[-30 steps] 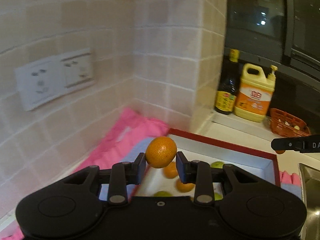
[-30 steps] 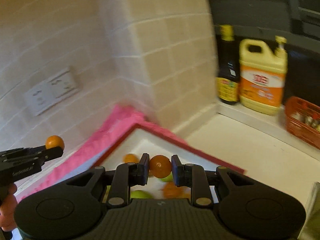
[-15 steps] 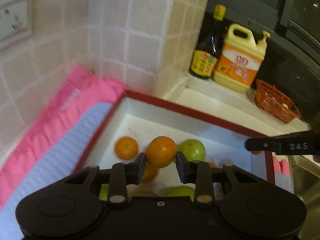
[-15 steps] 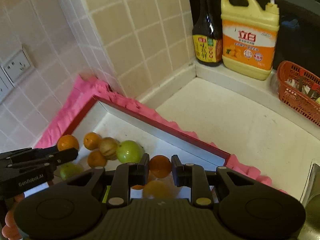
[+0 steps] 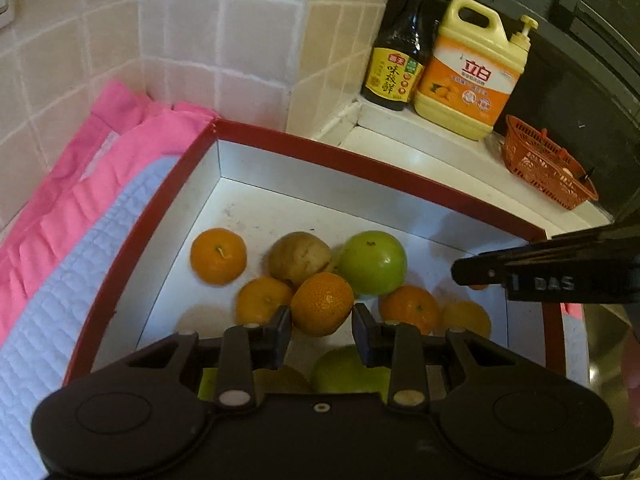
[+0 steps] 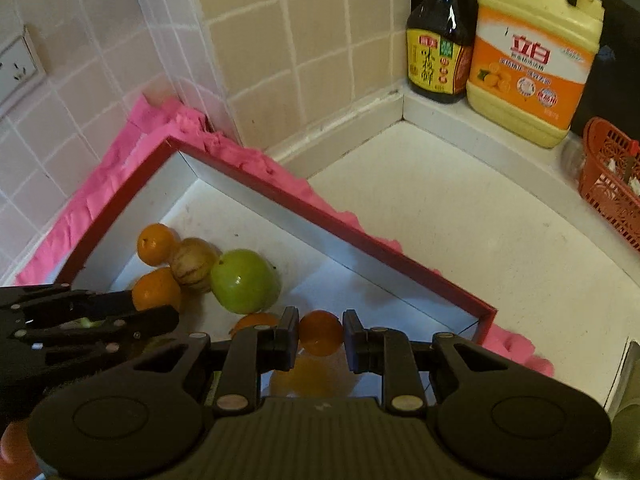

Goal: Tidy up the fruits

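A red-rimmed white box (image 5: pixel 304 148) holds several oranges, a green apple (image 5: pixel 372 262) and a brownish fruit (image 5: pixel 299 257). My left gripper (image 5: pixel 321 334) is shut on an orange mandarin (image 5: pixel 322 303), held just above the fruit in the box. In the right wrist view my right gripper (image 6: pixel 320 336) is shut on a smaller orange (image 6: pixel 321 332) over the box's near right part, above another orange (image 6: pixel 308 376). The green apple (image 6: pixel 244 280) and the box rim (image 6: pixel 328 216) show there too. The right gripper's fingers (image 5: pixel 520 276) enter the left view from the right.
A pink cloth (image 5: pixel 80 184) with a white quilted pad lies under and left of the box. On the ledge behind stand a dark sauce bottle (image 5: pixel 396 68), a yellow detergent jug (image 5: pixel 472 72) and a red basket (image 5: pixel 544 164). White counter (image 6: pixel 460 232) lies right of the box.
Both grippers have tilted down and sunk toward the box with their oranges still gripped. The wall sockets have slid out of the left view and the fruit in the box looms larger.
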